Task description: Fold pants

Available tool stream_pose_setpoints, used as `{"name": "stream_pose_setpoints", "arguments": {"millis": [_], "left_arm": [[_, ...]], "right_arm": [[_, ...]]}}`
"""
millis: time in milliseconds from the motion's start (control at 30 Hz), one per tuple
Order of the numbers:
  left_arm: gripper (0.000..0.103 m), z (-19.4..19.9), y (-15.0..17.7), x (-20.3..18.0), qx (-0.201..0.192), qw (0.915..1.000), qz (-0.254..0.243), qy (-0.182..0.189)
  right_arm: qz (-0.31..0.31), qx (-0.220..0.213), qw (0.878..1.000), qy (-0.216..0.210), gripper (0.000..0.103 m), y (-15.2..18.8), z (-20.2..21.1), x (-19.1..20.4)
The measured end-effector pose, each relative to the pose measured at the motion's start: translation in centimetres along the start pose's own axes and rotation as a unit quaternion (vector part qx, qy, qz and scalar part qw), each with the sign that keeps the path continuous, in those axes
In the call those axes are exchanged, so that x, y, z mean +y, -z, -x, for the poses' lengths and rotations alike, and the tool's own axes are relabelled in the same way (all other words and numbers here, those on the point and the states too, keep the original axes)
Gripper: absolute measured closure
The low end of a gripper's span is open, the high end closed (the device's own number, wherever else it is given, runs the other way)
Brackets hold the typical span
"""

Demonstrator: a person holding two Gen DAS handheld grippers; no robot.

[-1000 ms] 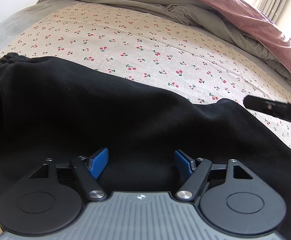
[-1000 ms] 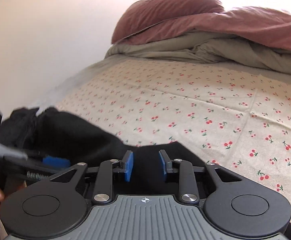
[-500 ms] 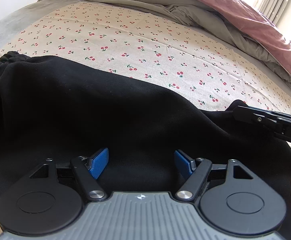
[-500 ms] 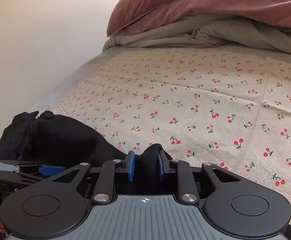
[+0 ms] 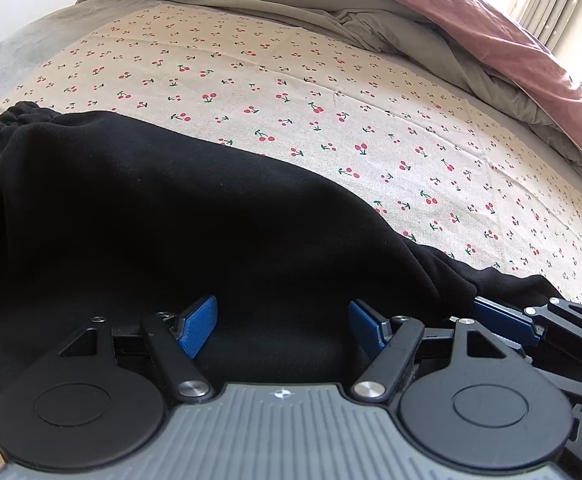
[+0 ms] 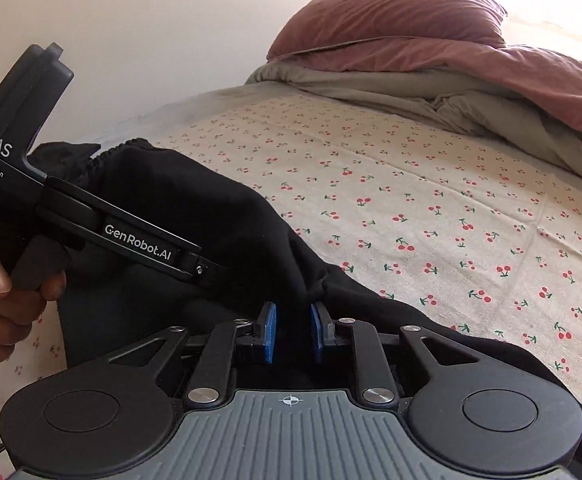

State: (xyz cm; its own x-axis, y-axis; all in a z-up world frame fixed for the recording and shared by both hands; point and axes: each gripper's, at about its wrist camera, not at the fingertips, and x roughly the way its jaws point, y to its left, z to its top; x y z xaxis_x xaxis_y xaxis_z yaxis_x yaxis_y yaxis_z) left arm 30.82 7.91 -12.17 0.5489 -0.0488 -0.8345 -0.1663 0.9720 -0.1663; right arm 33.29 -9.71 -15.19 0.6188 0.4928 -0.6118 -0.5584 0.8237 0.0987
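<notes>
Pants lie lengthwise on the bed, not yet folded across; right gripper pinches the cloth, left gripper gapes wide, pressing down.

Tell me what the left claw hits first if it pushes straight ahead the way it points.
Most likely the black pants: the left claw points down with its jaws wide apart and cloth fills the view just ahead of them. Depth is unclear.

Bedroom: made bed (pillow, probably)
</notes>
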Motion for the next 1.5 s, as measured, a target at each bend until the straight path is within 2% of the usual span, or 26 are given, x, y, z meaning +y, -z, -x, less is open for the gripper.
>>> {"name": "stream_pose_setpoints", "arguments": {"millis": [267, 367, 400, 500, 567, 633, 667, 767, 800, 833, 867, 933, 967, 1033, 1100, 1167, 1233, 1300, 1333, 1433, 1467, 1500], "left_arm": [[0.031, 0.1, 0.0, 0.2, 0.001, 1.0, 0.005, 0.003], [0.031, 0.1, 0.0, 0.1, 0.001, 1.0, 0.004, 0.003], [0.031, 0.0, 0.0, 0.1, 0.001, 1.0, 0.003, 0.003], [0.031, 0.0, 0.0, 0.1, 0.0, 1.0, 0.002, 0.002], [0.031, 0.0, 0.0, 0.1, 0.001, 1.0, 0.002, 0.003], [0.031, 0.0, 0.0, 0.2, 0.001, 1.0, 0.003, 0.004], [0.031, 0.0, 0.0, 0.3, 0.002, 1.0, 0.004, 0.004], [0.032, 0.1, -0.1, 0.6, 0.002, 0.9999, 0.01, 0.005], [0.032, 0.2, -0.1, 0.8, 0.002, 0.9999, 0.013, 0.005], [0.032, 0.2, -0.2, 1.1, 0.003, 0.9998, 0.017, 0.007], [0.033, 0.2, -0.2, 1.3, 0.003, 0.9997, 0.024, 0.009], [0.038, 0.2, -0.1, 2.2, 0.003, 0.9988, 0.046, 0.016], [0.043, 0.3, -0.1, 2.5, 0.003, 0.9984, 0.054, 0.015], [0.053, 0.7, 0.0, 3.1, 0.002, 0.9977, 0.068, 0.011], [0.064, 0.9, -0.1, 3.7, 0.002, 0.9965, 0.084, 0.005], [0.07, 1.0, -0.3, 4.4, 0.002, 0.995, 0.1, -0.004], [0.07, 1.4, -0.6, 5.4, -0.002, 0.9925, 0.121, -0.012], [0.07, 2.0, -0.8, 7.3, -0.005, 0.9857, 0.168, 0.002], [0.07, 2.3, -0.9, 8.7, -0.007, 0.9795, 0.201, 0.014], [0.07, 2.7, -1.5, 11.5, -0.015, 0.9686, 0.248, 0.005], [0.07, 2.8, -1.6, 12.2, -0.014, 0.9659, 0.258, 0.009], [0.07, 2.8, -1.6, 12.6, -0.012, 0.9639, 0.266, 0.013]], "right_arm": [[-0.023, -0.008, 1.0, -0.005, 0.079, -0.1, -0.1, -0.6], [-0.031, -0.006, 0.999, -0.015, 0.072, -0.6, -0.3, -1.1], [-0.038, -0.005, 0.999, -0.018, 0.064, -0.8, -0.5, -1.4], [-0.097, 0.001, 0.995, -0.033, 0.058, -1.7, -1.6, -3.4], [-0.181, 0.02, 0.982, -0.047, 0.058, -1.9, -2.9, -5.9], [-0.272, 0.052, 0.959, -0.063, 0.061, -1.4, -4.4, -8.6], [-0.306, 0.051, 0.947, -0.082, 0.061, -1.2, -4.7, -9.7], [-0.388, 0.07, 0.913, -0.103, 0.076, -1.2, -5.8, -12.6], [-0.402, 0.08, 0.907, -0.093, 0.09, -1.4, -6.2, -13.2], [-0.404, 0.09, 0.906, -0.086, 0.094, -1.6, -6.6, -13.5], [-0.403, 0.089, 0.907, -0.081, 0.095, -1.8, -6.7, -13.4], [-0.384, 0.069, 0.919, -0.057, 0.096, -2.2, -6.1, -12.6], [-0.375, 0.044, 0.925, -0.041, 0.097, -2.5, -5.4, -12.2], [-0.368, -0.036, 0.928, -0.041, 0.097, -2.7, -2.8, -11.2], [-0.362, -0.067, 0.929, -0.043, 0.097, -2.7, -1.6, -10.8], [-0.339, -0.028, 0.94, -0.006, 0.097, -2.8, -3.2, -10.7], [-0.318, 0.009, 0.948, 0.024, 0.098, -2.7, -5.4, -10.8], [-0.311, 0.01, 0.95, 0.035, 0.098, -2.8, -5.9, -10.7], [-0.306, 0.007, 0.951, 0.042, 0.098, -2.9, -6.0, -10.5], [-0.279, 0.007, 0.958, 0.067, 0.099, -2.7, -6.0, -9.5], [-0.273, 0.009, 0.959, 0.072, 0.097, -2.8, -5.7, -9.2], [-0.262, 0.015, 0.961, 0.089, 0.089, -3.1, -5.2, -8.7]]}}
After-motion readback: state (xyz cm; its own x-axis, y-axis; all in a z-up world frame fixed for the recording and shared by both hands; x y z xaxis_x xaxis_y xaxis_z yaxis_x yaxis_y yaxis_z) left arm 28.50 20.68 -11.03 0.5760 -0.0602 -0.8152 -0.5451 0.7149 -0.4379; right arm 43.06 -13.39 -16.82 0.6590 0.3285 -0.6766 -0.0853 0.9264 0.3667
